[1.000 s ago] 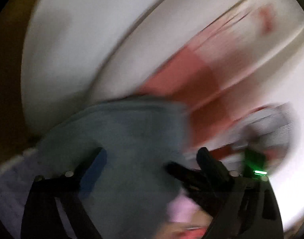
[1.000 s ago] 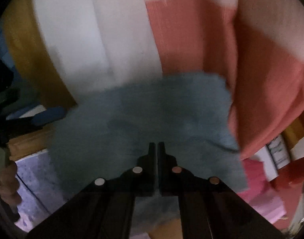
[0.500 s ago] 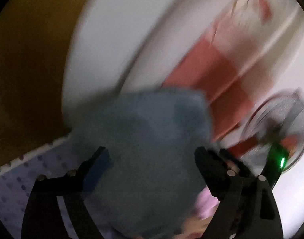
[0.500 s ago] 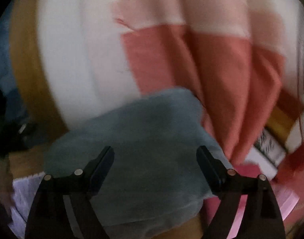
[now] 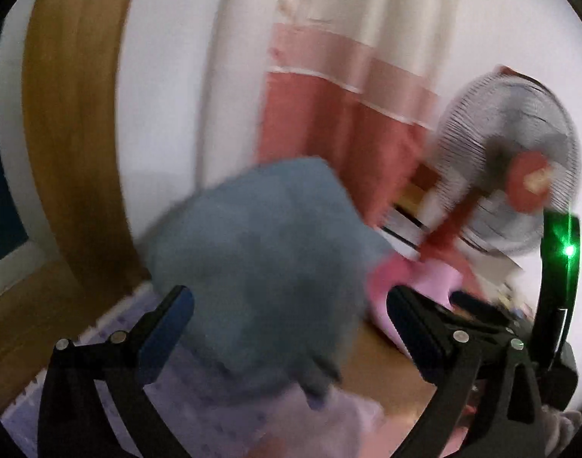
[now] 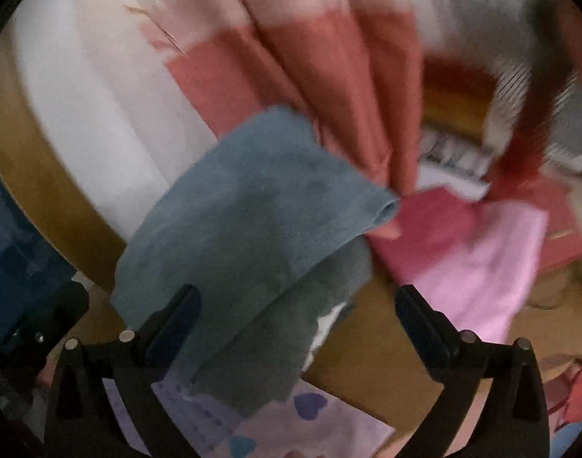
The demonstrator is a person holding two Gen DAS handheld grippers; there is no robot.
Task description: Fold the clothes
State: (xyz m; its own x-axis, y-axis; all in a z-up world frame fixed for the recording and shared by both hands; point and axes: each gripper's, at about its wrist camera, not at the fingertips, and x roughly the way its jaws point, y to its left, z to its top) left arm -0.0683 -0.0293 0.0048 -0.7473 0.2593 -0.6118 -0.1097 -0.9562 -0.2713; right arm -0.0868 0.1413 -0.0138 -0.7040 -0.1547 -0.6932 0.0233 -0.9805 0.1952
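Both tools, left (image 5: 287, 328) and right (image 6: 296, 322), jaws opening wide, blue-grey cloth (image 6: 253, 221) ahead, seemingly untouched.

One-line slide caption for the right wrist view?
Right gripper opening above folded blue-grey cloth, pink garment alongside.

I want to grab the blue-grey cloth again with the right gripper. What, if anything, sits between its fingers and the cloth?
Nothing visible. The right gripper, jaws opening, faces the blue-grey cloth directly; the pink cloth lies off to its right.
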